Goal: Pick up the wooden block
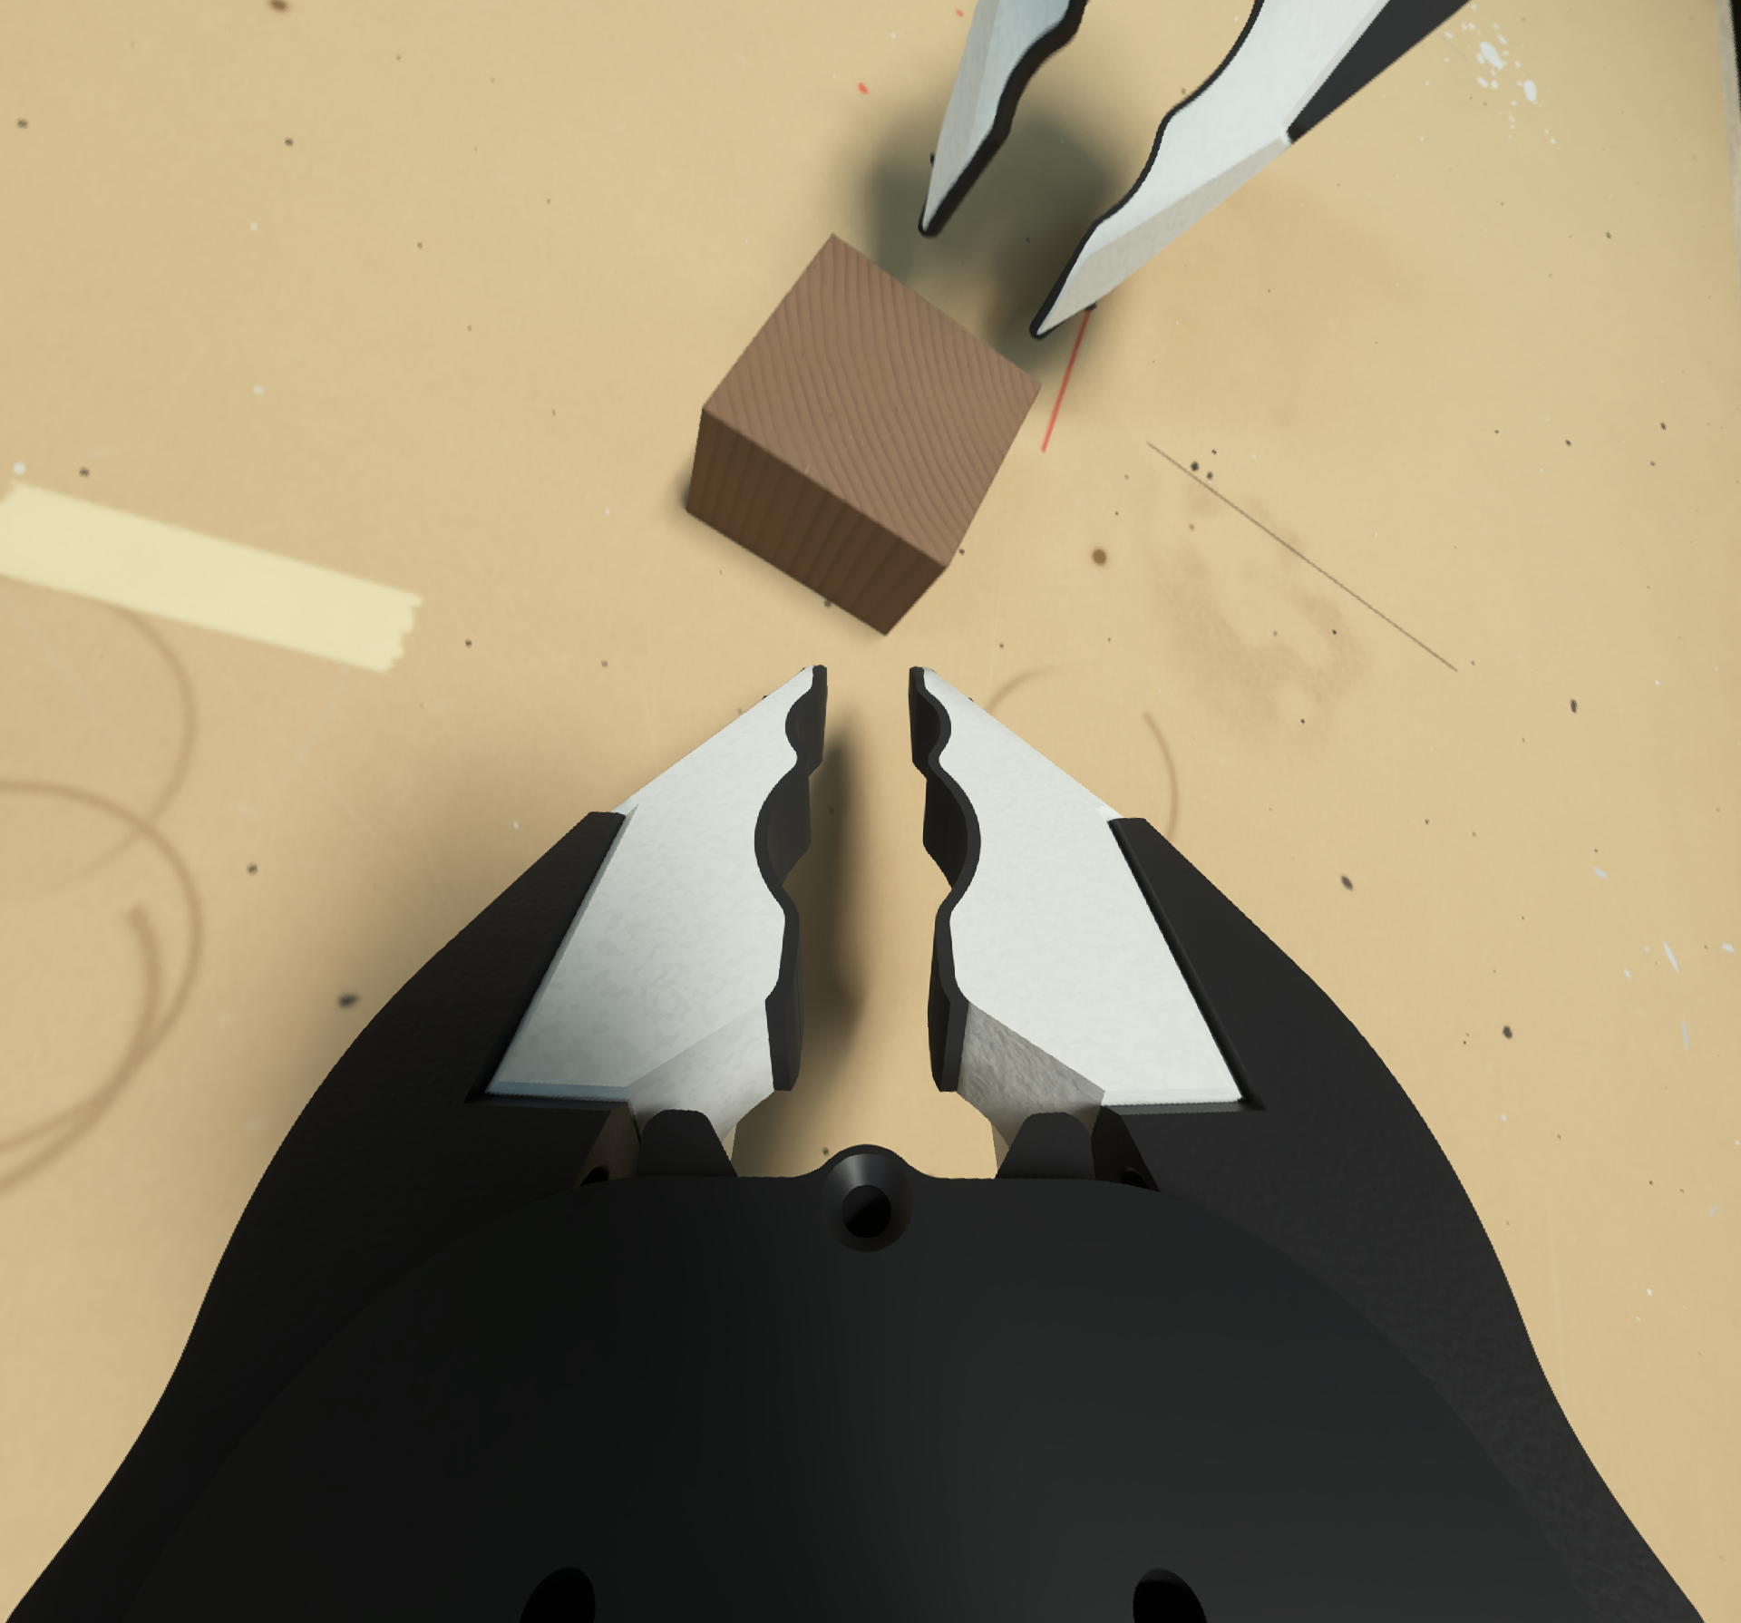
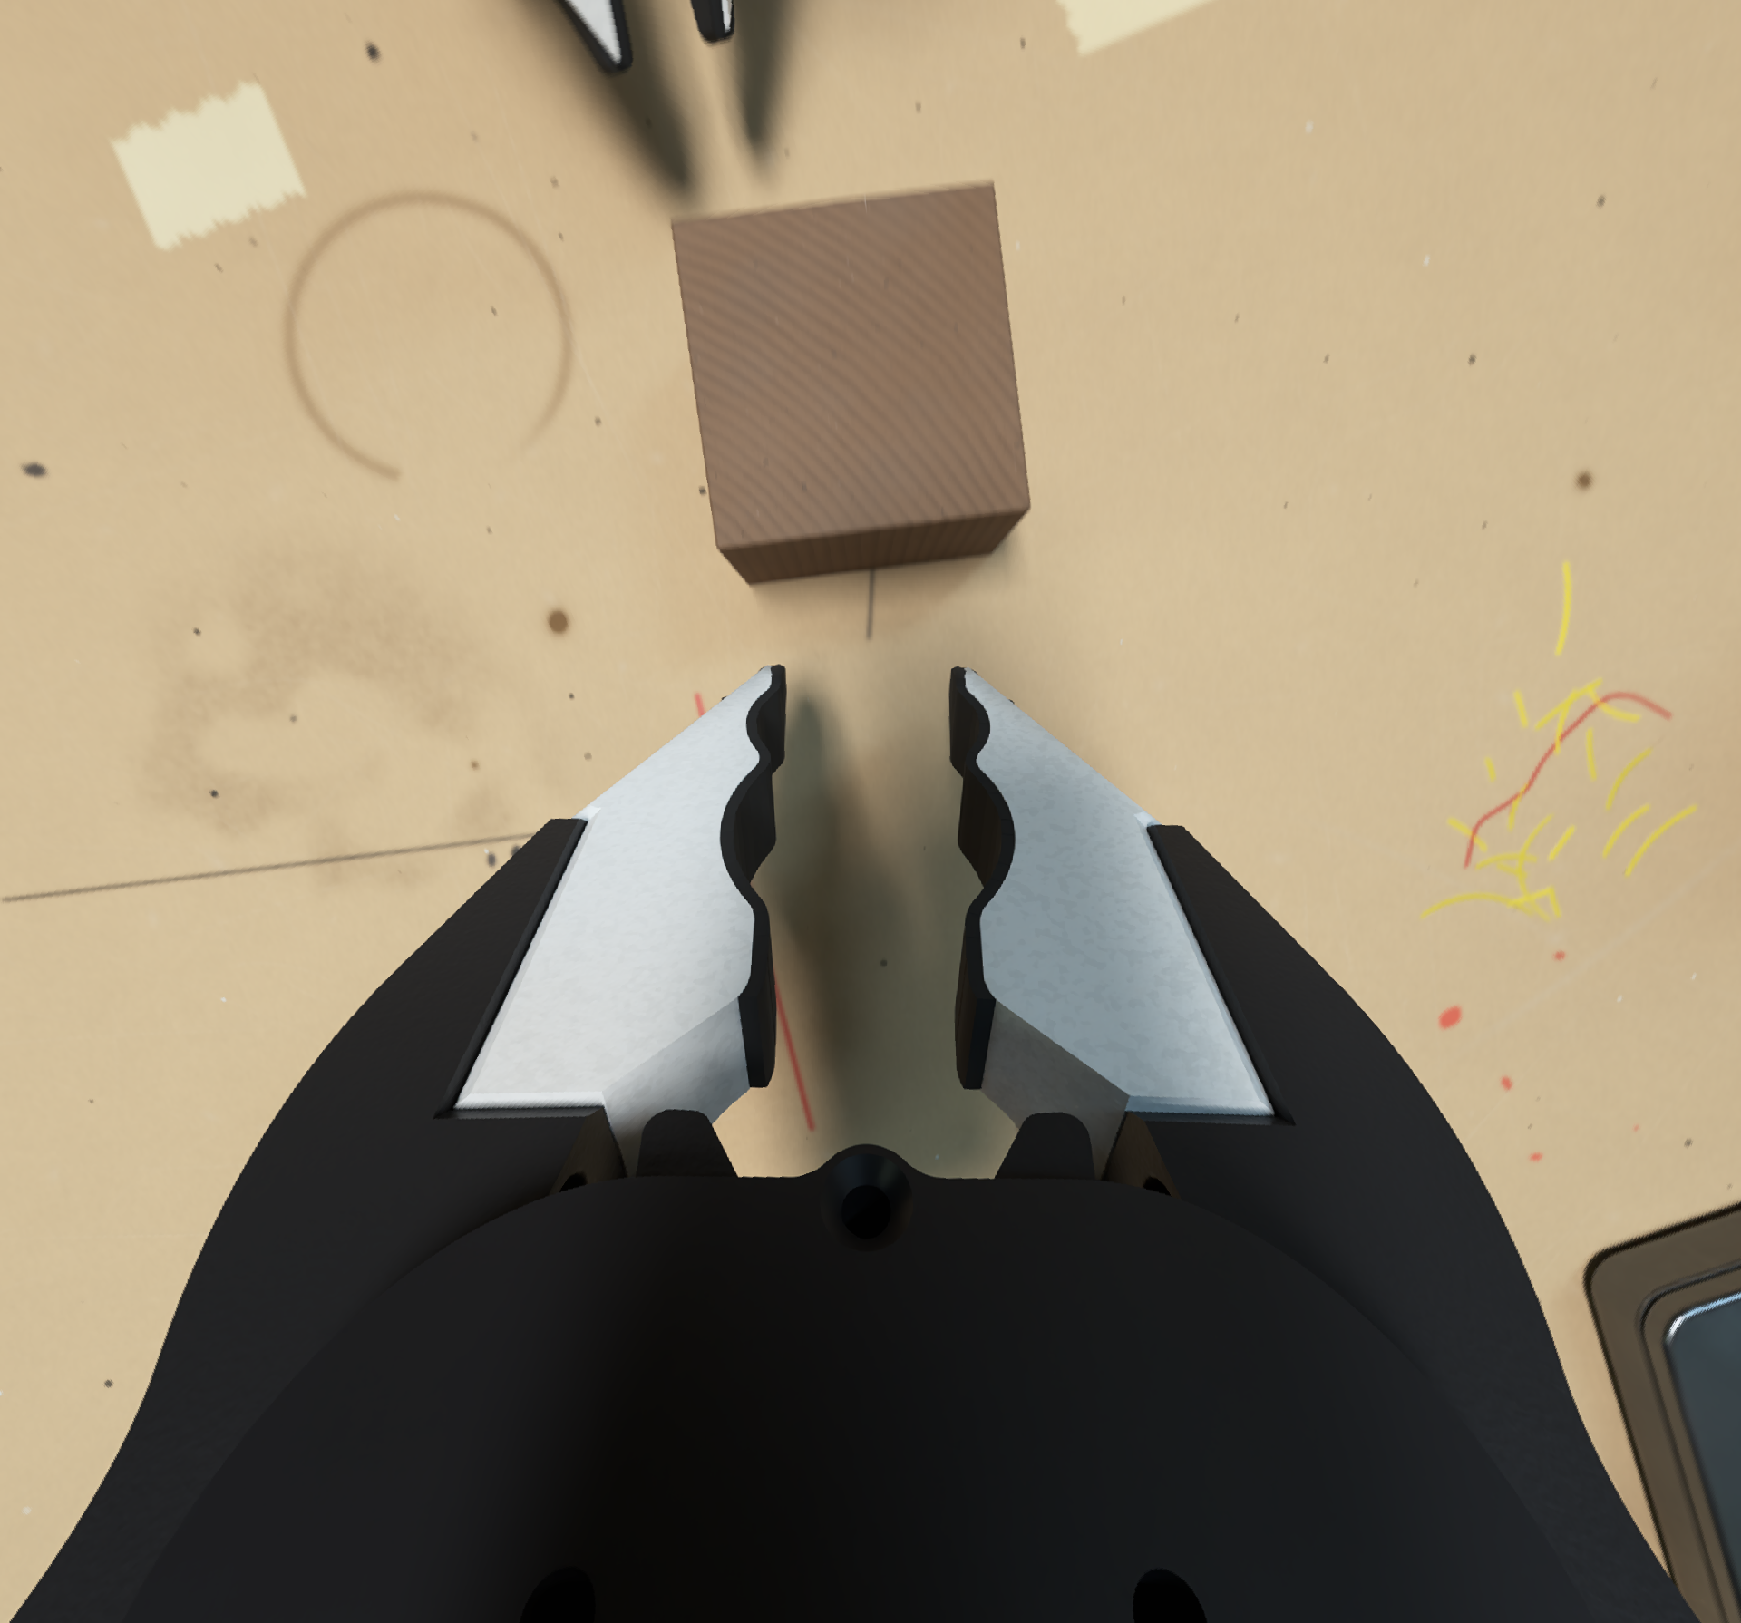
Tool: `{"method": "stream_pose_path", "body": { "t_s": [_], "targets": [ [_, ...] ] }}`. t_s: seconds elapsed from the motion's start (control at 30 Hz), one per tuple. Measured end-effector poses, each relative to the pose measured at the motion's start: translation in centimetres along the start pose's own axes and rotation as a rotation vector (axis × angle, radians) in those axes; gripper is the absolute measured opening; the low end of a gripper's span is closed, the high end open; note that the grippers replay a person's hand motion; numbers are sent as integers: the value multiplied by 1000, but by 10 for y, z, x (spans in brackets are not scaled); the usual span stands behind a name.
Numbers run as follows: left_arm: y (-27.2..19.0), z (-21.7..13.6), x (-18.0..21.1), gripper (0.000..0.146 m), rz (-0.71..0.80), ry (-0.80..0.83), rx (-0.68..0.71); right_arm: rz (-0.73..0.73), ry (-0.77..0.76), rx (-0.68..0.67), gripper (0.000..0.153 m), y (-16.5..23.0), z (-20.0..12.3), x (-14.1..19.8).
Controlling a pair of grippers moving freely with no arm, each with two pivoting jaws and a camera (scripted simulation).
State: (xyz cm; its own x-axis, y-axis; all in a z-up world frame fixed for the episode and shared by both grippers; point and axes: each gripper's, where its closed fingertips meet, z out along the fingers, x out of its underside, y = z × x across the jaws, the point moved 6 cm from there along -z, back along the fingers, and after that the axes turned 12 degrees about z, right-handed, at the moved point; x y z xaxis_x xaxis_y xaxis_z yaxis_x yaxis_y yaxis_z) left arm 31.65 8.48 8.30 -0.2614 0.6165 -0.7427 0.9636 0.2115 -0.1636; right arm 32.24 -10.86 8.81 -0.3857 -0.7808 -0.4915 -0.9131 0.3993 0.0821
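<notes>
we see the wooden block [image 1: 862, 433] resting flat on the tan desk [image 1: 377, 259], free of both grippers; in the left wrist view it lies just ahead of the left gripper [image 1: 868, 672], turned so that one corner points back at the fingertips; the left gripper's jaws stand a narrow way apart with only bare desk between them, and they hold nothing; beyond the block, the right gripper [image 1: 980, 278] comes in from the upper right, its two white fingers parted and its tips near the block's far corner, not touching it so far as we can tell.

in the right wrist view the wooden block [image 2: 853, 372] sits squarely ahead of the right gripper [image 2: 867, 672], a small strip of desk [image 2: 1319, 353] showing between block and fingertips; this gripper is open somewhat wider than the left one, though the gap looks narrower than the block's face, and it grips nothing; the left gripper [image 2: 671, 47] shows at the top edge, past the block, casting dark shadows toward it.

around the block we note strips of pale tape [image 1: 207, 574], a faint ring stain [image 2: 429, 334], yellow and red scribbles [image 2: 1564, 805], dark specks, and a dark-framed tray [image 2: 1686, 1408] at the lower right corner of the right wrist view.
</notes>
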Motion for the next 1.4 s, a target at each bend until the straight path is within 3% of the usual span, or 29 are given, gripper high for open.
{"method": "stream_pose_path", "body": {
  "t_s": [0.27, 0.5, 0.7, 0.87, 1.03, 1.13, 1.27, 1.33, 1.4],
  "targets": [
    [13, 14, -15, 1, 53, 11, 59, 1, -55, 25, 35, -3, 3, 4],
    [9, 7, -4, 9, -22, 8, 67, -10, -68, 0, 38, 0, -15, -12],
    [-9, -4, 4, 12, -57, -25, 80, -118, 50, -49, 77, 14, -3, -43],
    [-14, -14, 4, 13, -66, -63, 74, -183, 152, 23, 97, 17, 30, -48],
    [-11, -19, 6, 12, -101, -95, 90, -179, 219, 66, 97, 14, 48, -51],
    [-9, -23, 6, 12, -125, -131, 101, -119, 238, 14, 75, 12, 49, -51],
    [-7, -33, 4, 12, -138, -185, 101, -46, 142, -18, 75, 11, 46, -50],
    [-6, -40, 2, 12, -144, -216, 100, 13, 9, -67, 75, 12, 40, -50],
    [-6, -48, -2, 12, -150, -259, 99, 99, -192, -200, 75, 16, 27, -54]
  ]
}}
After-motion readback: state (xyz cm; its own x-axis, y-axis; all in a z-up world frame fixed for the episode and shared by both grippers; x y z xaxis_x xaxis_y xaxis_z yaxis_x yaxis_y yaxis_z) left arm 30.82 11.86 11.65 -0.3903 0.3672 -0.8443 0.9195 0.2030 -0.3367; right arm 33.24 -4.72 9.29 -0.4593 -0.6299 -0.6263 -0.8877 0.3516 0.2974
